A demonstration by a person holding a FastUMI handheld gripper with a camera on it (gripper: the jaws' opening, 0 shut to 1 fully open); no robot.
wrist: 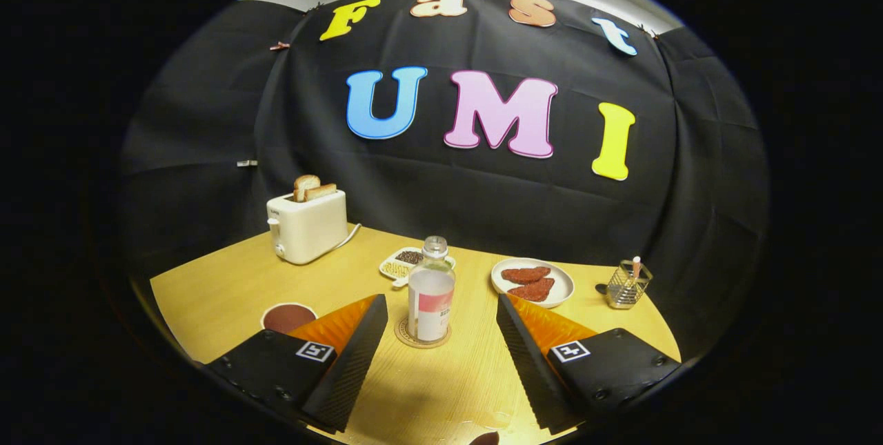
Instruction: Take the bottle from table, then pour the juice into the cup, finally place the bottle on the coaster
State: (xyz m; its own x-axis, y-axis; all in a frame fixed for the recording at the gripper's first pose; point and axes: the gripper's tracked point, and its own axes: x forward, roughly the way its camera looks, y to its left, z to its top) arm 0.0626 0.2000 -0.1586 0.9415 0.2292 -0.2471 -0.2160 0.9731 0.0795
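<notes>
The clear plastic bottle with a pink-and-white label [431, 291] stands upright, cap up, on a round cork coaster [422, 334], just ahead of and between my fingers. My jaws [441, 317] are spread wide, gripping nothing. A dark round cup [288, 317] sits beside my left finger on the wooden tabletop [221, 293]; a white toaster [307, 225] stands beyond.

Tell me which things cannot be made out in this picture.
- Gripper view: the cup is partly hidden by one finger of the open gripper.
- The bottle covers most of the coaster.
- Contents of the divided dish and the wire holder are too small.
</notes>
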